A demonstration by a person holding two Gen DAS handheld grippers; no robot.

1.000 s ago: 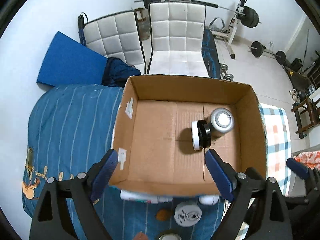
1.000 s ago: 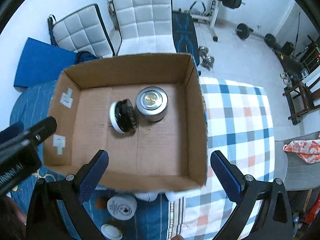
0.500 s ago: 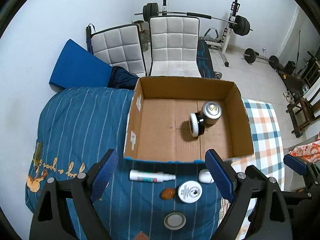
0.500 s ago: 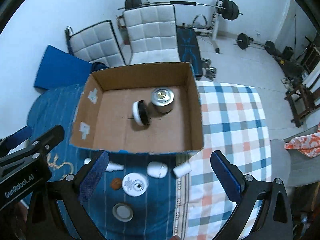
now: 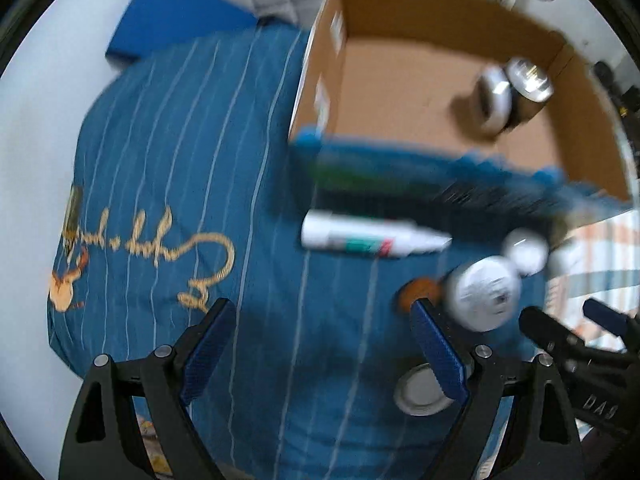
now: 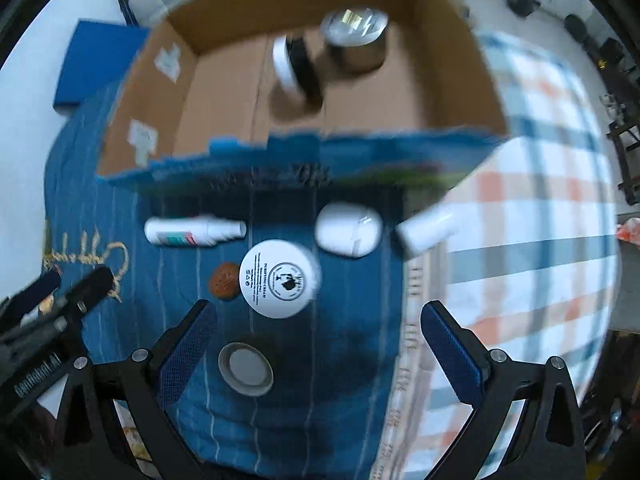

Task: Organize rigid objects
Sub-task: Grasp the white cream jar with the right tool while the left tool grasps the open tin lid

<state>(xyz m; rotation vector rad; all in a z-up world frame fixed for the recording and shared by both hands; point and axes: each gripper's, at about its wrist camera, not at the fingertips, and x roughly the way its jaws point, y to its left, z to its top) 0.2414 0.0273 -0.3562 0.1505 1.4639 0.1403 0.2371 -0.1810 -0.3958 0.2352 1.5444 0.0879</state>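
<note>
Through the left wrist camera, the left claw [image 5: 320, 344] is seen spread wide over the blue cloth [image 5: 168, 152], nothing between its pads. A white tube [image 5: 372, 238] lies ahead of it, a white jar [image 5: 486, 294] just beyond its right finger, and a brown nut [image 5: 418, 292] touches that jar's left side. A grey lid [image 5: 420, 394] is half covered by the right finger. Gold lettering [image 5: 148, 248] on the cloth, left of the claw, shows fully only here. The box [image 5: 400, 84] lies further ahead; its near wall is smeared by blur, and two containers inside are hard to make out. Through the right wrist camera, the right claw [image 6: 316, 344] is likewise spread and empty. Between its fingers the lid [image 6: 246, 368] is seen whole, with the jar [image 6: 280, 278], its printed label readable, just ahead. Only here are a white capsule [image 6: 348, 230] and a small white bottle [image 6: 428, 228] seen clearly, ahead and to the right, the bottle at the edge of a checked cloth [image 6: 540, 240]. In the box [image 6: 224, 92], a steel tin [image 6: 356, 38] stands upright and a black-and-white jar [image 6: 294, 64] lies on its side beside it.
</note>
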